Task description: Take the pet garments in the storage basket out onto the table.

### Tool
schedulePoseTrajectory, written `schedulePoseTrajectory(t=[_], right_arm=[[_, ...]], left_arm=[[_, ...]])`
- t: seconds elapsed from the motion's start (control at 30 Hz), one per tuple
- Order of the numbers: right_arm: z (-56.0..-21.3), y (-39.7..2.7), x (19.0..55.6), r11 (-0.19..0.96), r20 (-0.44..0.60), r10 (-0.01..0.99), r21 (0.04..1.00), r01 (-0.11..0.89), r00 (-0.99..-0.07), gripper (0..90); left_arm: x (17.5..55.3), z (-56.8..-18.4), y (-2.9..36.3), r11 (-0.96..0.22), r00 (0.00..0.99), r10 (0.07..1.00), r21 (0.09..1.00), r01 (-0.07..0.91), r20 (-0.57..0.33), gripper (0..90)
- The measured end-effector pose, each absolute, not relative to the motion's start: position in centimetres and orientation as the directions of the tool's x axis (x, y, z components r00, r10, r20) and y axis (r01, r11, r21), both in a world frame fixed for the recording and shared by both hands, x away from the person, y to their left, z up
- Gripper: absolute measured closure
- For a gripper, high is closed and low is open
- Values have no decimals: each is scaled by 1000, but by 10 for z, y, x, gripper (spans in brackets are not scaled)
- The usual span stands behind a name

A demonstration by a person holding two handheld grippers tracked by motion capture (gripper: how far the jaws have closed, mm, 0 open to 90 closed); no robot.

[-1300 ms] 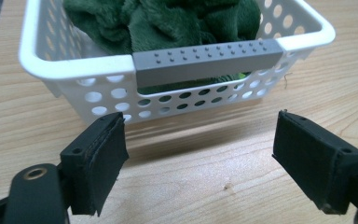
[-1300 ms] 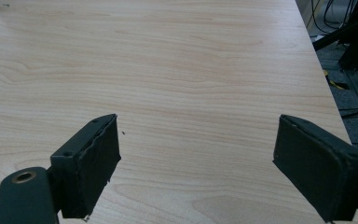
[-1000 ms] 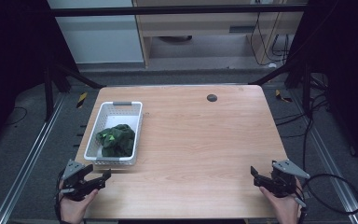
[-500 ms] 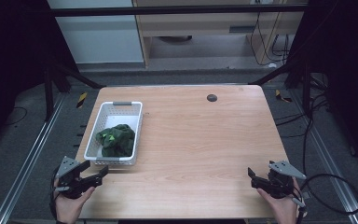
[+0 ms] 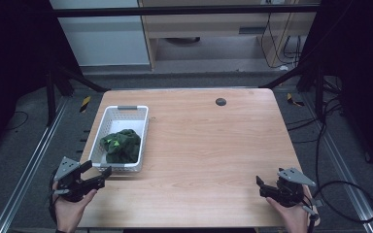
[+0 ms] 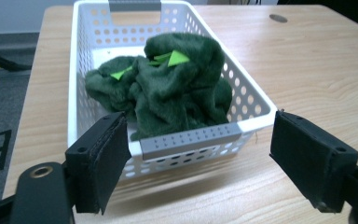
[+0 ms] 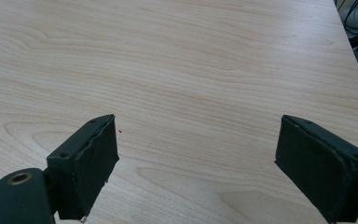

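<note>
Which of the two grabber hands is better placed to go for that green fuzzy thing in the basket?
Probably the left. The left gripper sits open just before the white basket, facing the green plush cloth inside. The right gripper, also open, is at the table's far corner over bare wood.

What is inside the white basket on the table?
The white basket holds a crumpled green plush cloth with bright green pieces on it. The cloth covers most of the basket floor, so anything beneath it is hidden.
</note>
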State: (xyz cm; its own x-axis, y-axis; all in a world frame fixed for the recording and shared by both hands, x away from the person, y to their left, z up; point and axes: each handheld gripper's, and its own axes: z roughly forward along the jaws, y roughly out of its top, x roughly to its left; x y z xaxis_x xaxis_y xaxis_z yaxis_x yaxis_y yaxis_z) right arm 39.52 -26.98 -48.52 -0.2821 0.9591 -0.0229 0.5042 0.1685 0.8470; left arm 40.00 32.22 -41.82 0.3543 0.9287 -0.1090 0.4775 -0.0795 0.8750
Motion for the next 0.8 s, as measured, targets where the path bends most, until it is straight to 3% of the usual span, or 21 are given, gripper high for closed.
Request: schedulePoseTrajectory(t=[0.8], right_arm=[[-487, -269, 398, 179, -30, 959, 835, 520, -282, 117]], left_arm=[[436, -390, 322, -99, 377, 922, 883, 460, -93, 164]])
